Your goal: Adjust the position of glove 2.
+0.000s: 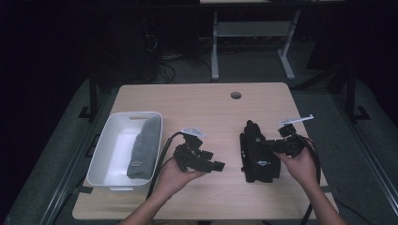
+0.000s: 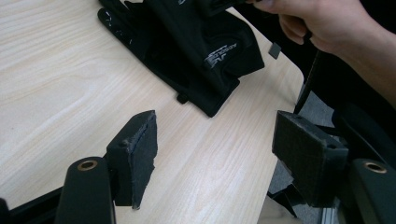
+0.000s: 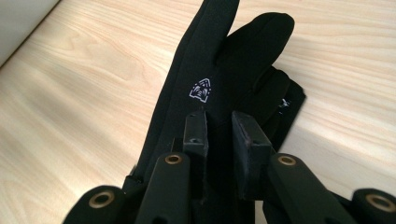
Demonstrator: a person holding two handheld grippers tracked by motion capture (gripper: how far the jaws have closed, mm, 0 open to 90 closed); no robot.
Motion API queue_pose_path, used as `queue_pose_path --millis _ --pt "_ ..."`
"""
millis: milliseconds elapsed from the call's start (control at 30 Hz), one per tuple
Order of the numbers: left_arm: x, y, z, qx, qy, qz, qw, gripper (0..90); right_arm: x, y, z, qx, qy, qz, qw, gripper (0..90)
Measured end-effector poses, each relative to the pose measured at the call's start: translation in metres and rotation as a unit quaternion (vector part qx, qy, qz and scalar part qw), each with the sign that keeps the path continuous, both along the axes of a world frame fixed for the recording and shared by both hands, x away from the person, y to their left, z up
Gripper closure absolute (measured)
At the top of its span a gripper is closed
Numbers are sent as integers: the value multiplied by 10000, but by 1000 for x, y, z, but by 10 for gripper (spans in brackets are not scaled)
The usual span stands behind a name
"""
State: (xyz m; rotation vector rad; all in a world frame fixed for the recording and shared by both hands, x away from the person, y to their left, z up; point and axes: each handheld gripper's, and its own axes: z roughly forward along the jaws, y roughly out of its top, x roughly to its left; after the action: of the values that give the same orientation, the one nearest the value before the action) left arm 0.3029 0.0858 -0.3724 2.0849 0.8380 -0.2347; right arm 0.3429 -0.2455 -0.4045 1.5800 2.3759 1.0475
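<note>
— Right gripper (image 3: 219, 135), what has it got?

— Its jaws are nearly closed on a raised fold of the black glove (image 3: 205, 79), pinched near the cuff, with the fingers stretching away ahead of it. The glove lies on a second black glove (image 3: 280, 98) on the wooden table (image 3: 70, 116).

— And the left gripper (image 2: 215, 158)?

— Spread wide, nothing between its pads, hovering just above the table. The gloves lie ahead of it, apart from its jaws; the person's right hand (image 2: 322, 23) is beyond them.

— What could go wrong from here?

— I'd judge the pinch is thin: only a ridge of fabric sits between the jaws, so a quick lift could let it slide out. The lower glove might also cling and be dragged along, even off the table edge close by.

— Any containers?

— One white bin (image 1: 110, 154), off to the left gripper's outer side in the high view. A folded grey cloth (image 1: 143, 147) lies along the bin's side nearest that gripper; the rest looks bare.
</note>
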Motion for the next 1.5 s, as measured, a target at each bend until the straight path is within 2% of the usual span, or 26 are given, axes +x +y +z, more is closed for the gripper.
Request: queue_pose_path --millis 167,267,400,500,633,667,867,1000,1367,1500 --pt "0 3 -2 -7 28 23 10000 307 8 8 -10 -117 102 -32 9999 737" --pt "0 4 -4 -2 43 36 10000 306 11 8 -18 -174 182 -93 9996 671" --pt "0 5 -6 10 41 56 10000 305 8 3 -20 -219 101 -154 9996 585" --pt "0 3 -8 28 55 54 10000 305 5 -2 -20 -201 84 -175 9996 592" --pt "1 0 -11 72 67 27 9999 305 3 -9 -26 -185 101 -126 9997 649" --pt "1 -1 -12 69 64 38 9999 305 2 -9 -28 -157 181 -133 9996 662" --pt "4 -3 -17 114 88 61 9999 305 -4 -11 -35 -45 283 -80 9996 712" --pt "4 -3 -21 159 101 70 9998 305 -8 -10 -35 -15 333 -20 9994 713" --pt "8 -6 -29 234 133 128 9996 305 -17 -1 -36 68 272 181 9994 706" --pt "9 -11 -33 278 160 103 9994 305 -20 2 -36 125 352 195 9991 701"
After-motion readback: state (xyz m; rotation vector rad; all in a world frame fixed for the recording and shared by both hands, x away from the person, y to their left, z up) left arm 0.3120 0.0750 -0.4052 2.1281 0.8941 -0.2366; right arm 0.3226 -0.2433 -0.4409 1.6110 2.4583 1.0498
